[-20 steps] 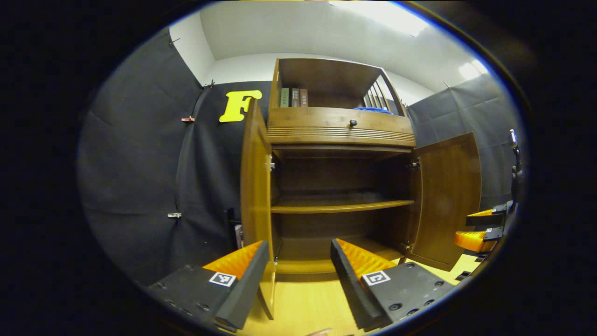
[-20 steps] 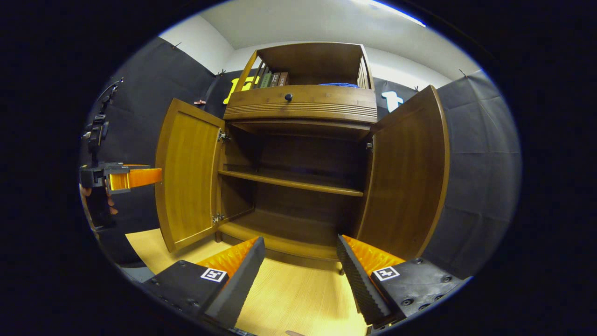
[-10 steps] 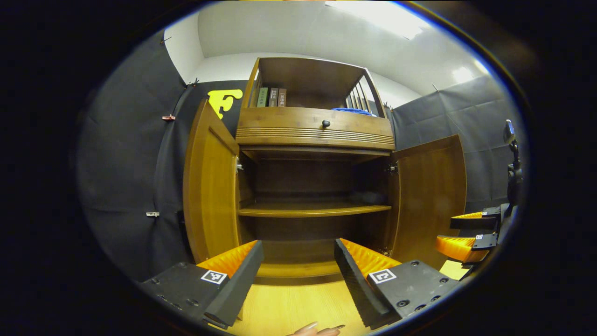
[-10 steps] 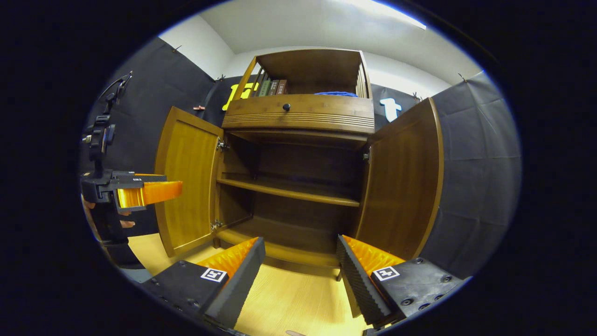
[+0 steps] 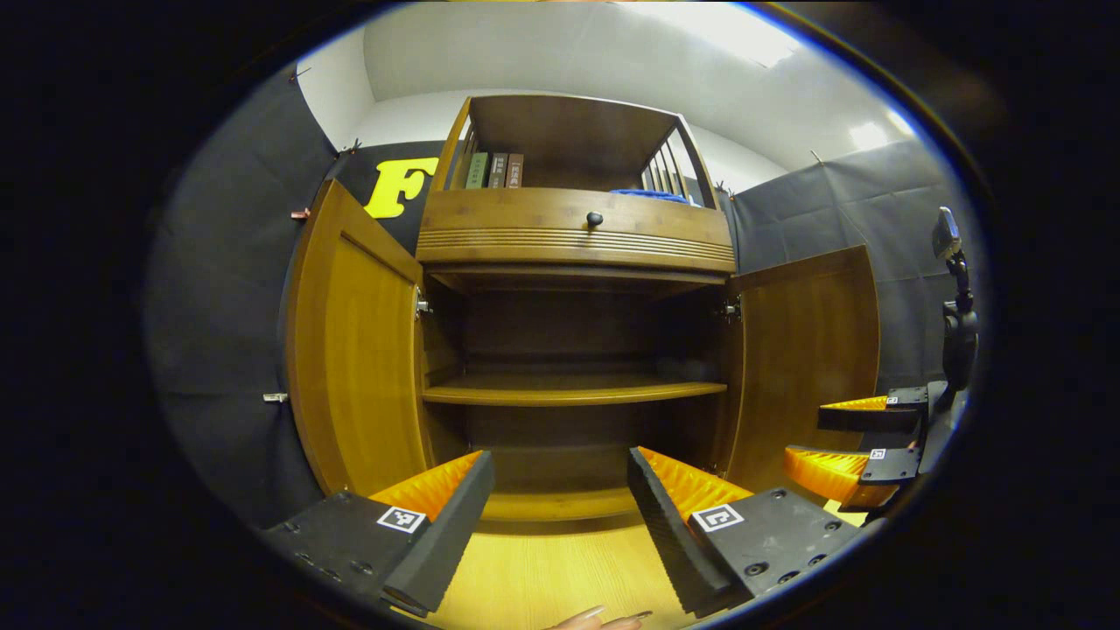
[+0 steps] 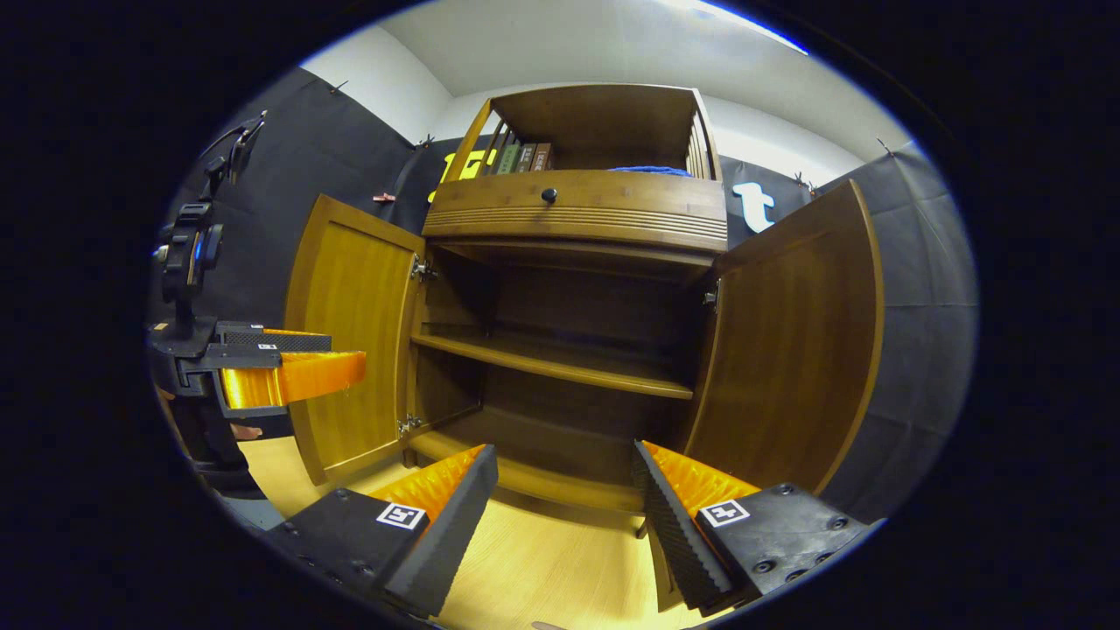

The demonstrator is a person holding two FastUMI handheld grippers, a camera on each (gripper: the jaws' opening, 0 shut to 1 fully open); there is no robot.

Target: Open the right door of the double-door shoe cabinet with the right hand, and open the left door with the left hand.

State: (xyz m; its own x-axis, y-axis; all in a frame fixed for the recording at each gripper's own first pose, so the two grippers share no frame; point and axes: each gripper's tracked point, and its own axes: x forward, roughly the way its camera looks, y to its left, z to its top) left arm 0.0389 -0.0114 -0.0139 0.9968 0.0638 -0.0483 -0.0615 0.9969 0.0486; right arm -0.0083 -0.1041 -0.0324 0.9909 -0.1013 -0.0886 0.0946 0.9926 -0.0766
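Note:
The wooden shoe cabinet (image 5: 573,241) (image 6: 577,210) stands ahead with both doors swung wide. Its left door (image 5: 354,350) (image 6: 346,328) and right door (image 5: 805,350) (image 6: 787,341) stand away from the dark inside, where one shelf (image 5: 573,392) (image 6: 551,359) is bare. My left gripper (image 5: 560,516) is open, in front of the cabinet's base, touching nothing; it also appears at the left of the right gripper view (image 6: 289,367). My right gripper (image 6: 564,516) is open too, low before the cabinet, and appears at the right edge of the left gripper view (image 5: 844,442).
Above the doors sit a drawer with a dark knob (image 5: 595,219) (image 6: 549,194) and an open top shelf with books (image 5: 492,171) (image 6: 522,157) and a blue item (image 5: 652,194). Light wooden floor (image 5: 560,569) lies below. Fingertips of a hand (image 5: 599,619) show at the bottom.
The left gripper's view has swung left of the left door's edge: the door, seen edge-on before, now shows its inner face wide open. The right gripper shifted only slightly.

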